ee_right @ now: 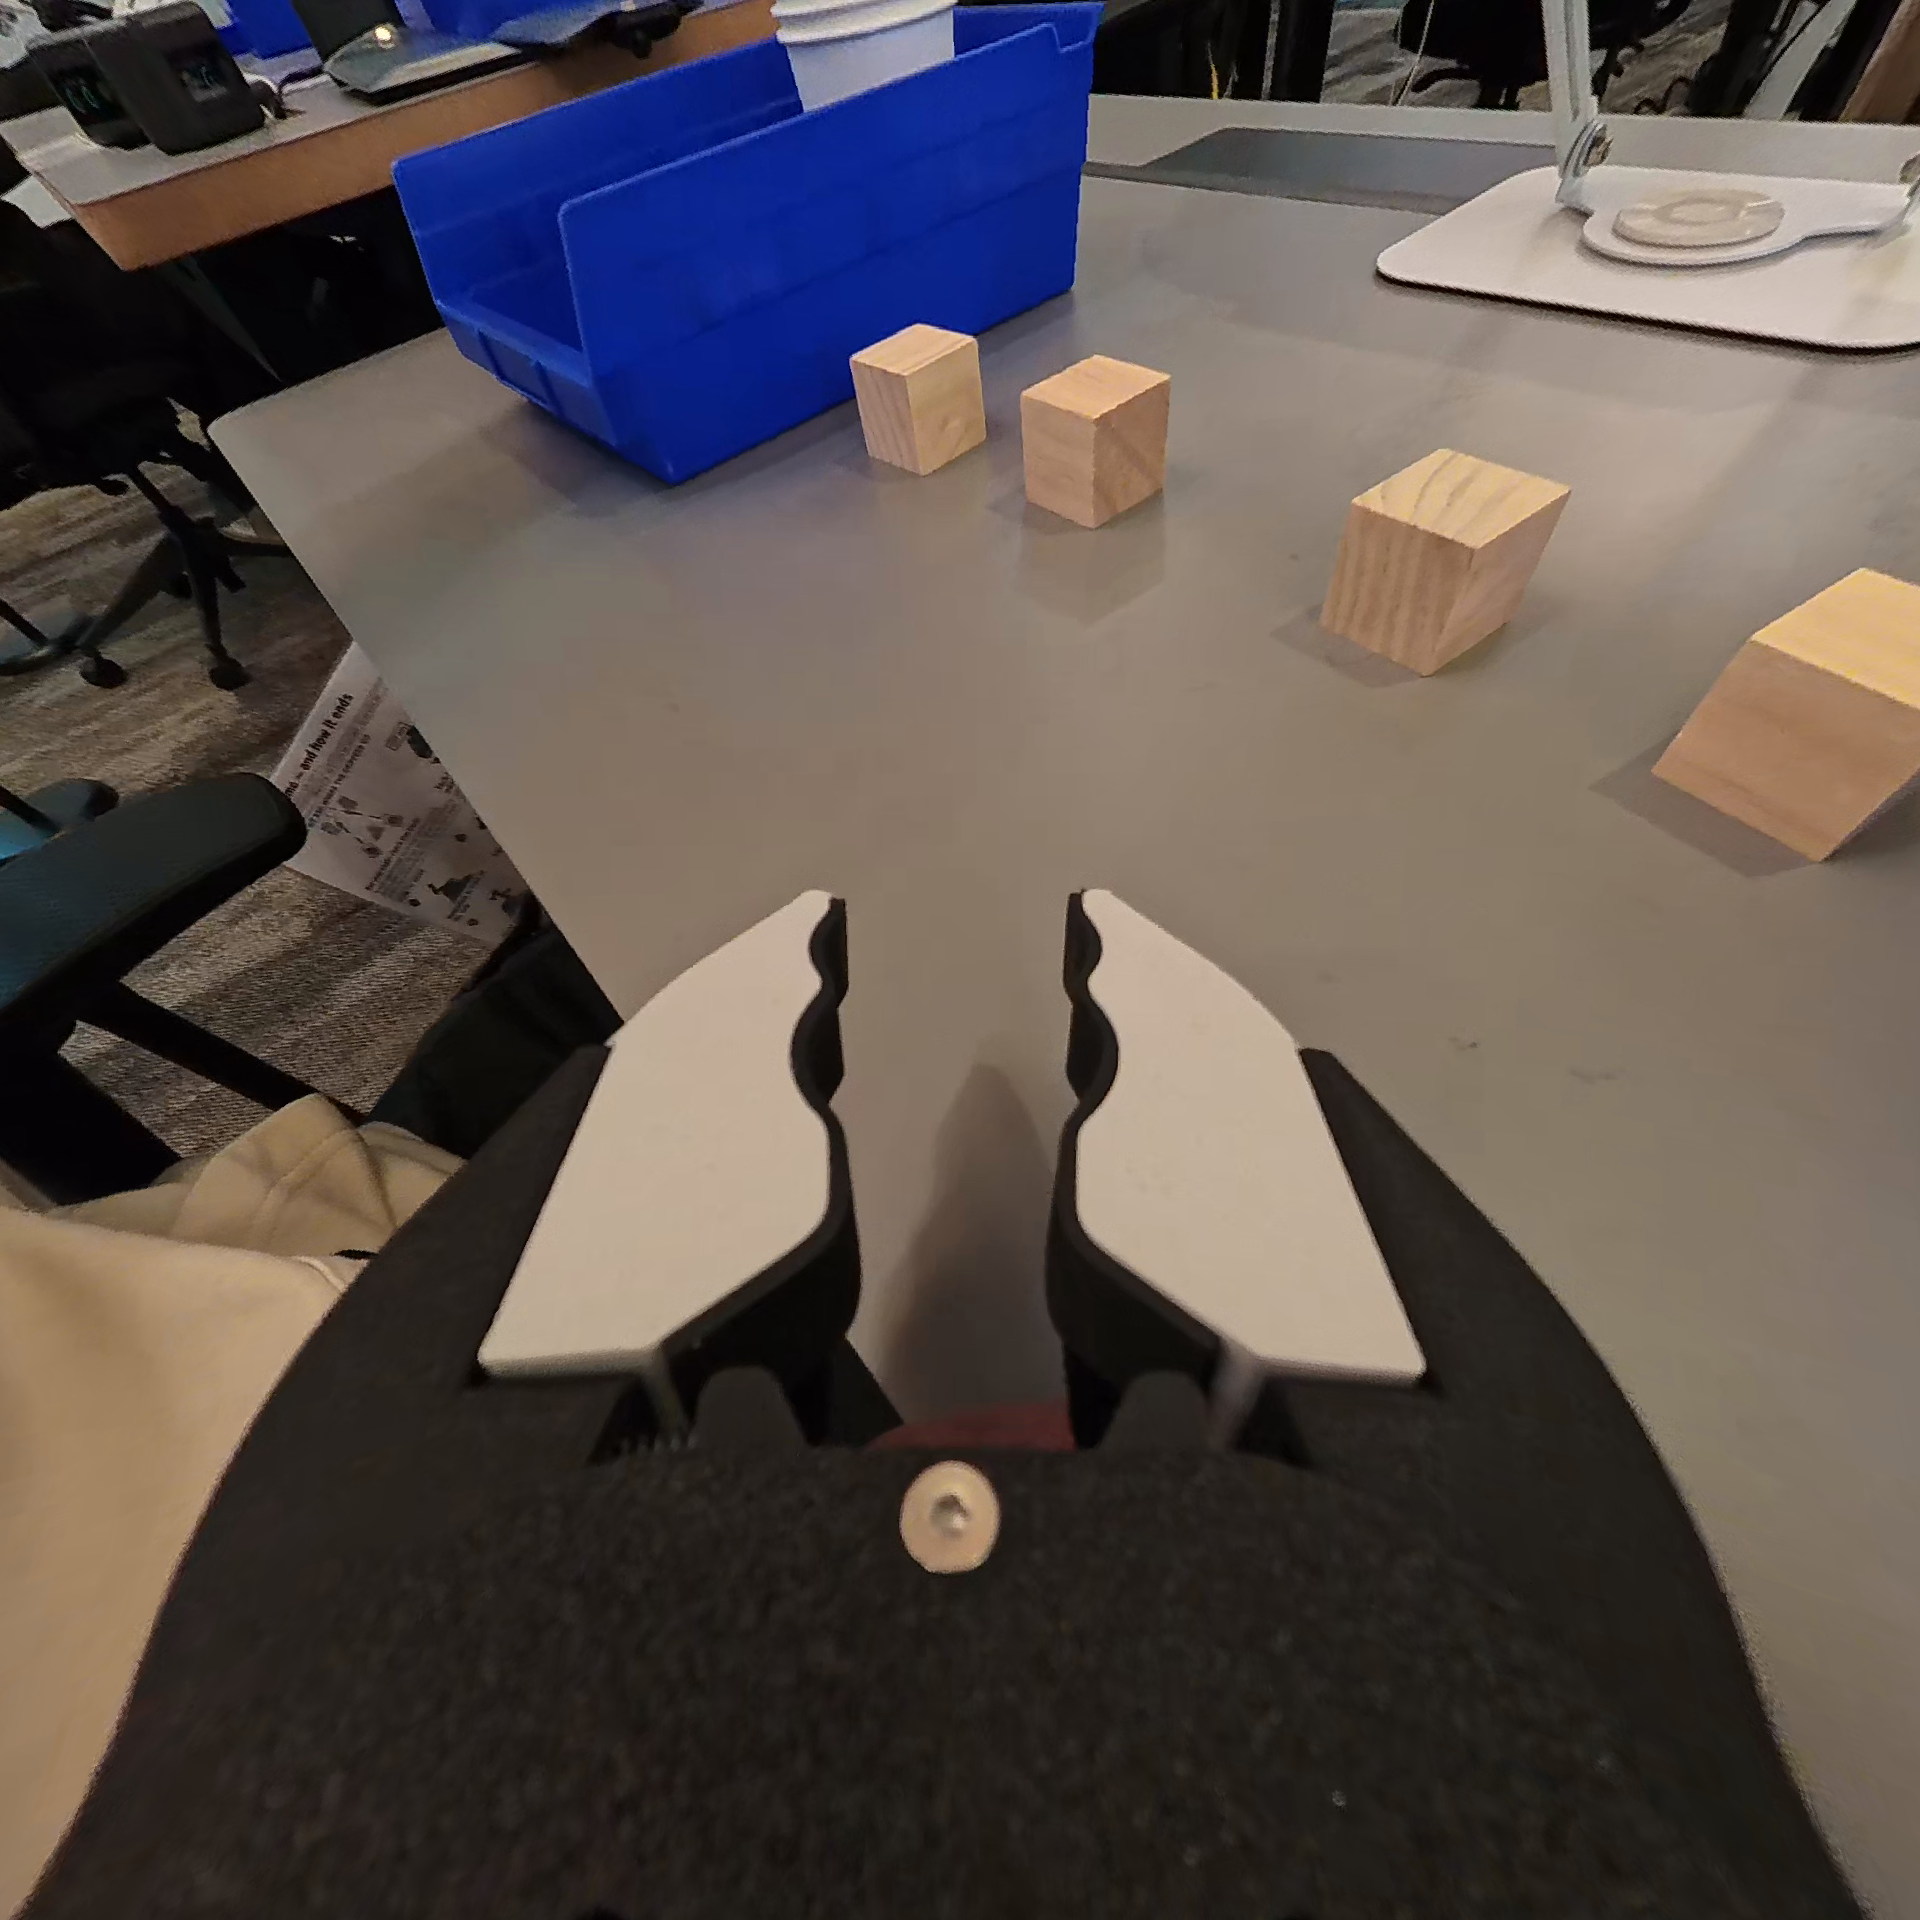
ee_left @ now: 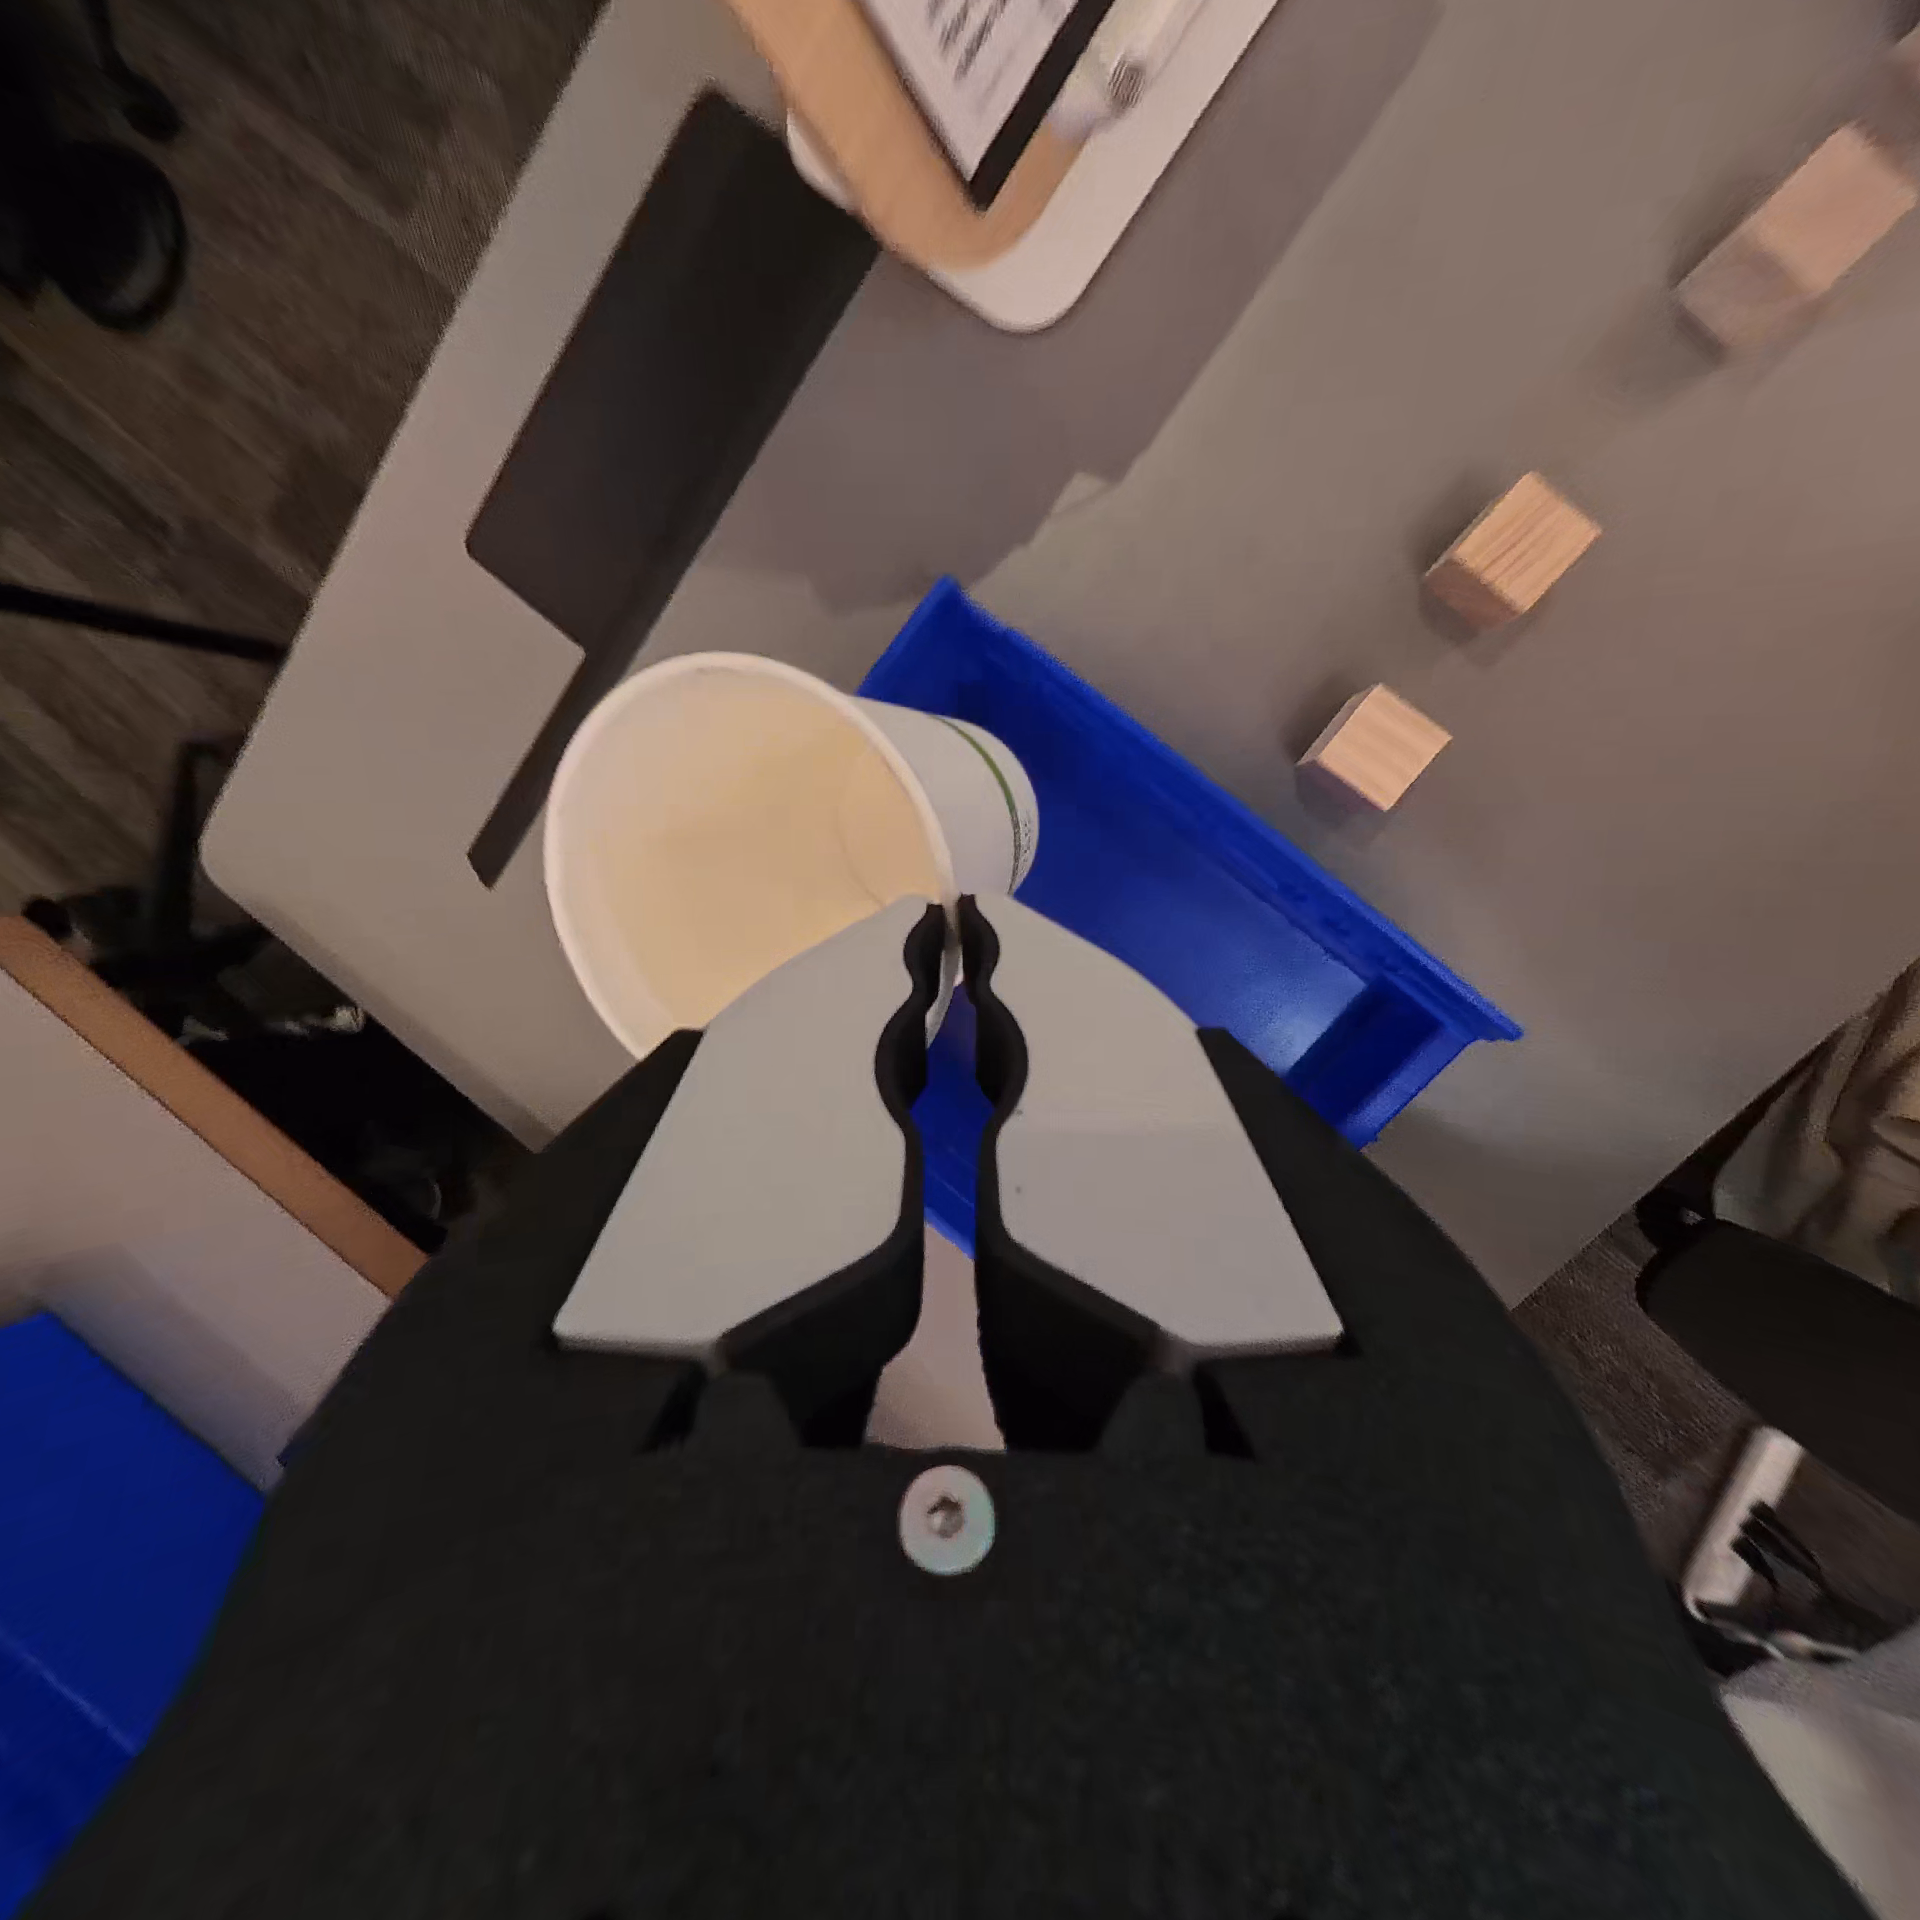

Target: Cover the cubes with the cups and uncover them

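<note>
My left gripper (ee_left: 954,914) is shut on the rim of a white paper cup (ee_left: 748,831) and holds it in the air above a blue bin (ee_left: 1195,883), mouth toward the camera. The cup also shows at the top of the right wrist view (ee_right: 868,47), above the bin (ee_right: 748,239). Several wooden cubes stand on the grey table: in the left wrist view (ee_left: 1371,758), (ee_left: 1512,545), (ee_left: 1787,244); in the right wrist view (ee_right: 920,397), (ee_right: 1094,438), (ee_right: 1444,556), (ee_right: 1808,717). My right gripper (ee_right: 956,914) is open and empty, low over the table near its front.
A white stand base (ee_right: 1662,249) sits at the table's far right, and it shows in the left wrist view (ee_left: 997,187). A dark recessed panel (ee_left: 644,416) lies along the table. An office chair (ee_right: 114,883) and a cream sleeve (ee_right: 156,1403) are at the left edge.
</note>
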{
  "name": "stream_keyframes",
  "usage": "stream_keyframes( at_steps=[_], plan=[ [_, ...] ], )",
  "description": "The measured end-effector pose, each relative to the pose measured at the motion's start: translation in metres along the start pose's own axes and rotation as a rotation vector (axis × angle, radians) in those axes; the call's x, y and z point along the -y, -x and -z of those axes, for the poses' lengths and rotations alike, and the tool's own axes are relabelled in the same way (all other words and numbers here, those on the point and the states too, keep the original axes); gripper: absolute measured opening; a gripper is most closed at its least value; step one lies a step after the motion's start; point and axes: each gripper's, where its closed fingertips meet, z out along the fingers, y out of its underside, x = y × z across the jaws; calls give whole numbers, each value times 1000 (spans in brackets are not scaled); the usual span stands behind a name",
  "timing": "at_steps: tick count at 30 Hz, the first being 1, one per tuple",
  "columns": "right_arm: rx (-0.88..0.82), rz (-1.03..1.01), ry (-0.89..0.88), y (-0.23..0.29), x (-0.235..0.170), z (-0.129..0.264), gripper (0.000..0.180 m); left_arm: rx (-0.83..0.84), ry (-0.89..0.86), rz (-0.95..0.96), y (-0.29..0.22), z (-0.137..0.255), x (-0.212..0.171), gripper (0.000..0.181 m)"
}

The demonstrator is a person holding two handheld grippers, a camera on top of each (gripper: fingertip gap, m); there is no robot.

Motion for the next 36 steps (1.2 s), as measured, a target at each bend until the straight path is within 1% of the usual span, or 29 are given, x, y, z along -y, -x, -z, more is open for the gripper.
stream_keyframes(
  at_steps=[4, 6, 8, 10, 12, 13, 15, 17, 20, 23, 25, 26, 27, 29, 31, 32, 35, 36],
  plan=[
    [20, -26, -8, 2, 0, -2, 40, -20, -161, -64, -26, 23, 27, 3],
    [45, -55, -32, 2, 5, -3, 40, -49, -320, -54, -46, 26, 51, 3],
    [106, -139, -85, 4, 17, -4, 40, -110, -485, -26, -75, 23, 73, 3],
    [219, -291, -162, 6, 36, -4, 41, -141, -658, 22, -103, 17, 92, 3],
    [371, -484, -251, 7, 60, -4, 45, -213, -816, 106, -134, 11, 107, 3],
    [456, -586, -294, 7, 73, -4, 49, -275, -863, 143, -152, 7, 111, 3],
    [625, -788, -373, 3, 100, -6, 58, -343, -938, 207, -182, -1, 117, 3],
    [742, -958, -425, -6, 121, -12, 71, -463, -983, 221, -219, -6, 120, 3],
    [809, -1105, -473, -21, 141, -25, 81, -534, -1025, 201, -262, -8, 124, 3],
    [895, -1142, -534, -23, 161, -24, 90, -550, -1027, 154, -297, -10, 123, 3],
    [952, -1133, -546, -16, 170, -20, 92, -530, -1016, 124, -313, -15, 122, 3],
    [938, -1130, -540, -15, 170, -22, 100, -551, -1019, 109, -323, -14, 120, 3],
    [921, -1125, -545, -15, 169, -24, 102, -573, -1015, 97, -332, -14, 119, 3],
    [923, -1128, -518, -13, 164, -28, 96, -575, -1003, 84, -342, -14, 115, 3],
    [909, -1137, -520, -18, 158, -33, 91, -619, -1007, 93, -351, -12, 111, 3],
    [903, -1140, -512, -19, 156, -36, 96, -636, -1013, 101, -354, -10, 110, 3],
    [999, -1171, -522, -14, 157, -33, 96, -623, -1031, 95, -358, -13, 108, 3],
    [1035, -1166, -525, -11, 158, -30, 89, -648, -1028, 94, -361, -14, 106, 3]
  ],
)
